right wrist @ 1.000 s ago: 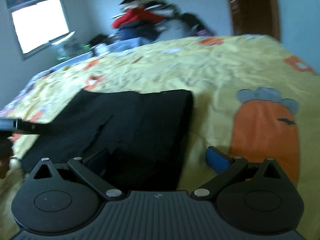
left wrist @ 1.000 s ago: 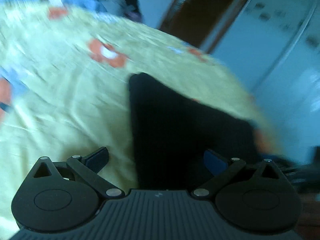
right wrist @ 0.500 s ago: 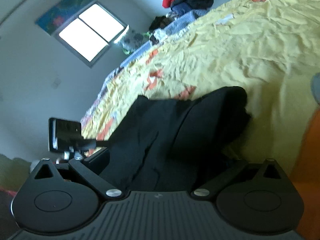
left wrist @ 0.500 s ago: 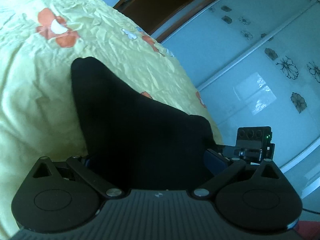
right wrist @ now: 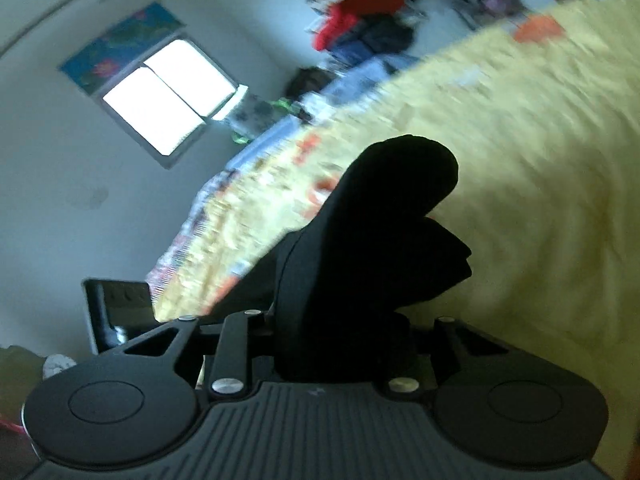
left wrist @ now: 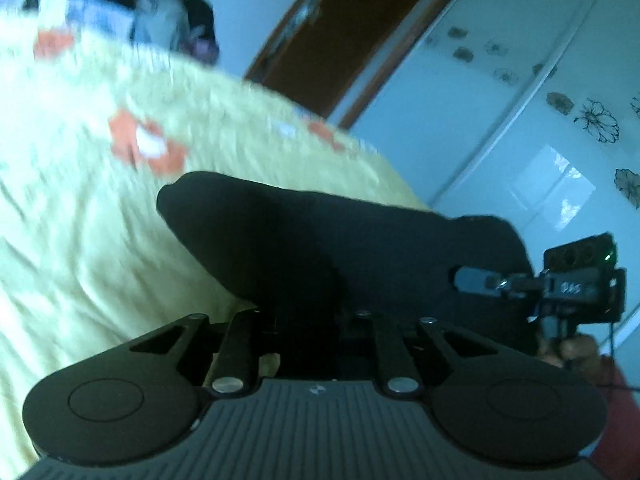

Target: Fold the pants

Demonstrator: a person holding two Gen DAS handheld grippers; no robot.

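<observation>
Yellow bedding with orange patches (left wrist: pixel 92 240) spreads under everything we see, blurred in both views. On it sit the black pants (left wrist: pixel 320 248), bunched into a dark hump that rises from our left gripper (left wrist: pixel 308 316) toward twelve o'clock and stretches off to three o'clock. The linkage bars of that gripper are drawn close together and the cloth fills the gap between them, so we read its jaws as clamped on the pants, though the fingertips themselves are buried in fabric. At three o'clock in the left wrist view, our right gripper (left wrist: pixel 472 280) reaches into the far end of the same cloth. In the right wrist view the pants (right wrist: pixel 372 248) stand up as a tall fold straight ahead at twelve o'clock, and the right gripper (right wrist: pixel 340 328) has its bars pulled inward with the fabric pinched between them. Beyond the pants, a pile of clothes (right wrist: pixel 368 28) lies at the far edge of the bed, a bright window (right wrist: pixel 168 100) sits at ten o'clock, and a brown door (left wrist: pixel 340 48) and a pale wardrobe with flower prints (left wrist: pixel 540 112) stand at one o'clock from the left.
</observation>
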